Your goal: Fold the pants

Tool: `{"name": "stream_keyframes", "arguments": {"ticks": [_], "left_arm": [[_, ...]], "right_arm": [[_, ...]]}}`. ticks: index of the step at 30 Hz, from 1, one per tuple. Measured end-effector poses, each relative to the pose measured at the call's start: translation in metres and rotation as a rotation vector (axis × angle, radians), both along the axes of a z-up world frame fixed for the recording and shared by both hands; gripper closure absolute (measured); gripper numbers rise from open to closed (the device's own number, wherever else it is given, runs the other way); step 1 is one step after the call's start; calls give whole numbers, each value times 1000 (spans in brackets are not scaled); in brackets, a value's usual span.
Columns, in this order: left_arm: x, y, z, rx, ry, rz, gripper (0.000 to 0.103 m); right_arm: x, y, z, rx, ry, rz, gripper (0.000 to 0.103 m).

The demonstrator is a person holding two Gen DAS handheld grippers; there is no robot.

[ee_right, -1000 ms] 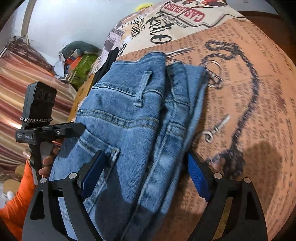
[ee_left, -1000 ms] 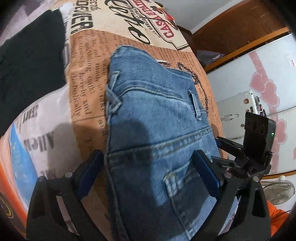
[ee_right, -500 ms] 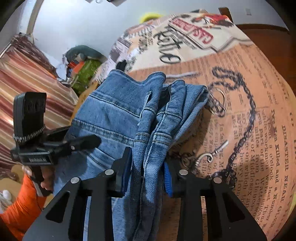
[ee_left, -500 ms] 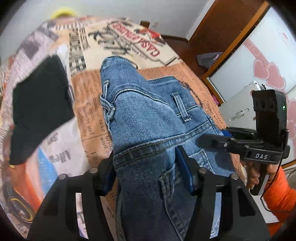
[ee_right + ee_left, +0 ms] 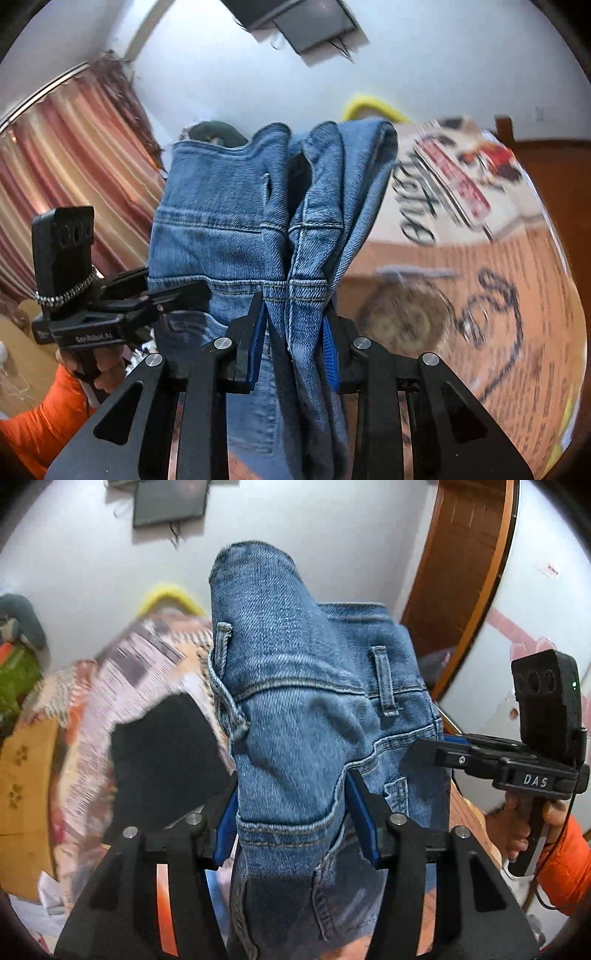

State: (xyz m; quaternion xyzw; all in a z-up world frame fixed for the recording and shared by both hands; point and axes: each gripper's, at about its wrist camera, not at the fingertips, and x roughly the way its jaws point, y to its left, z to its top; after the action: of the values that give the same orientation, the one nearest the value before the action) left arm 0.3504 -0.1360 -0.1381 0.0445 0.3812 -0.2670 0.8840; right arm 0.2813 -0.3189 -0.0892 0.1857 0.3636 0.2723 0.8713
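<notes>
Jeans (image 5: pixel 295 709) lifted off bed; both grippers' fingers (image 5: pixel 364 814) (image 5: pixel 328 350) clamp denim between them.

A lived-in bedroom at home

Below me lies a bed under a newspaper-print cover (image 5: pixel 491 280), with a black garment (image 5: pixel 162 760) lying on it. Striped reddish curtains (image 5: pixel 66 177) hang to one side, a brown wooden door (image 5: pixel 461 572) stands on the other, next to a white panel with pink hearts (image 5: pixel 517 642), and a dark frame (image 5: pixel 170 500) hangs on the white wall.
</notes>
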Motion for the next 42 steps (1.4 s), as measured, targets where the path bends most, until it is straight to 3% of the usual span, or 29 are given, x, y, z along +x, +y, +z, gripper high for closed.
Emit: {"name": "stream_keyframes", "arguments": {"ticks": [8,19,22,29,33,37,42], "left_arm": [[22,50,30,-37,-84,97,49],[84,108,28,-88,-136,173,50],[114,118,10,-115,-87,178,50],[197,135,-80,-93,62,270,57],[227,143,-119,-142,150,300,57],[240,142,-141,-171,191,294,57],[237,141,-149,-161,180,291,56]], "right_arm": [[34,45,34,18,-101,43,78],[102,103,14,61,-78,104,78],[123,122,-5,26,-57,109,78],[184,140,-66,-57,37,88,78],[197,139,-80,-85,47,89,78],[191,130,-85,-98,40,87,78],[180,121,-84,-123,62,60,74]]}}
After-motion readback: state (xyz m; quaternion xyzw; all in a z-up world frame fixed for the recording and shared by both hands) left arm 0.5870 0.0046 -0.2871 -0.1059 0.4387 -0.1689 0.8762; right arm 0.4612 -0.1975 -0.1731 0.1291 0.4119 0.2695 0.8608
